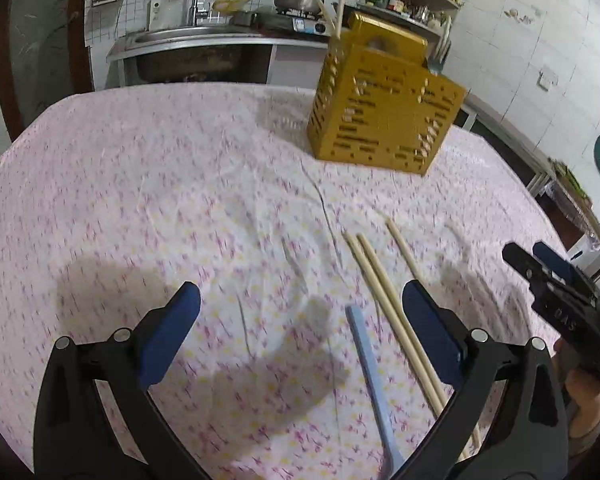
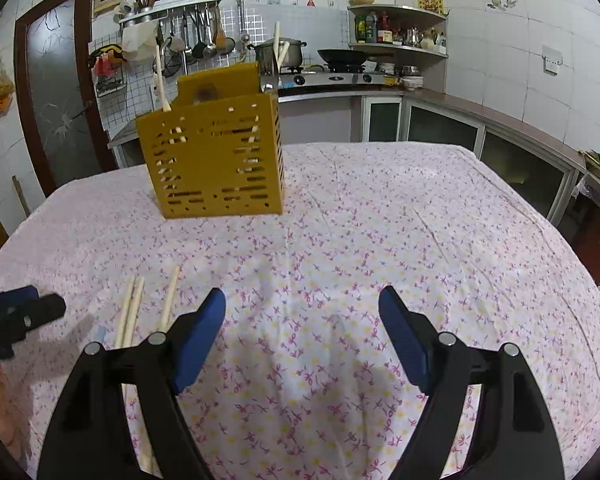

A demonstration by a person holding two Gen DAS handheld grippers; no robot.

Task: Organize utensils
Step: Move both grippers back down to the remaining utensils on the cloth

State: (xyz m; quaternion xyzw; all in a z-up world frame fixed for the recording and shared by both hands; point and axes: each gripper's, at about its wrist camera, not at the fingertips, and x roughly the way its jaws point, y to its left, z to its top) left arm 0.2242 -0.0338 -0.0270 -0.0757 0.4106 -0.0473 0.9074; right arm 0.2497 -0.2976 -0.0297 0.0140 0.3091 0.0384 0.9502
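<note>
The table (image 1: 140,168) in front of me is covered with a wrinkled white cloth printed with small pink and yellow marks. A perforated yellow utensil holder (image 1: 384,112) stands on it toward the far side, with a few pale sticks poking out of its top. Nearer to me three wooden chopsticks (image 1: 384,300) lie on the cloth, two touching side by side and one just beside them, with a light blue utensil handle (image 1: 370,368) next to them.

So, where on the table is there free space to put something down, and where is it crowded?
The tablecloth is bare to the right of the yellow holder and ahead of the right gripper. It is also bare to the left of the blue utensil, ahead of the left gripper. It is crowded between the grippers, where the three chopsticks and the blue utensil lie.
</note>
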